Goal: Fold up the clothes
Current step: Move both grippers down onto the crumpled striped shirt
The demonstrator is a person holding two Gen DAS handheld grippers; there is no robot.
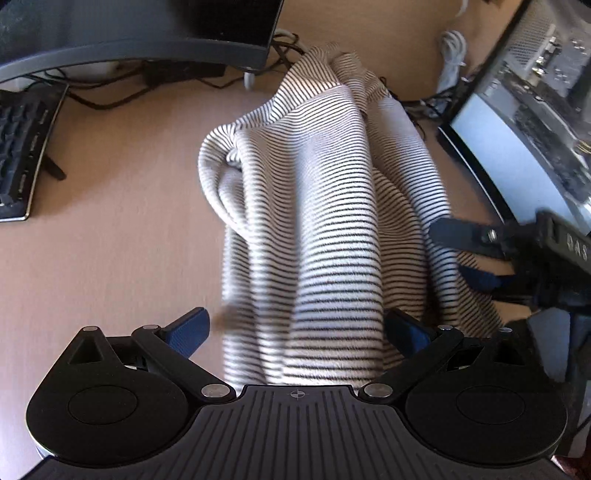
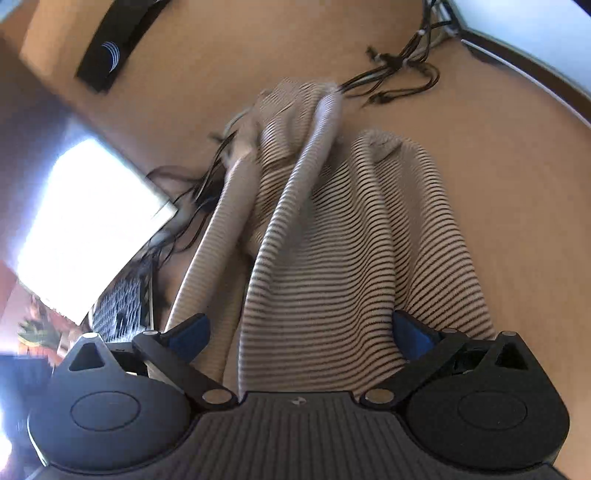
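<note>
A white garment with thin black stripes [image 1: 325,206] hangs bunched over a tan desk [image 1: 110,240]. It drapes down from between the fingers of my left gripper [image 1: 295,328], whose blue pads stand wide apart, so the jaws are open with cloth lying between them. In the right wrist view the same striped garment [image 2: 332,251] runs out from between the wide-apart pads of my right gripper [image 2: 299,332], also open. The right gripper also shows at the right edge of the left wrist view [image 1: 480,251], close against the garment's side.
A keyboard [image 1: 22,155] lies at the left, a dark monitor base [image 1: 147,33] at the back, and an open computer case [image 1: 535,110] at the right. Black cables [image 2: 399,74] trail across the desk behind the garment. A bright monitor [image 2: 88,221] and a keyboard [image 2: 122,306] lie left of the right gripper.
</note>
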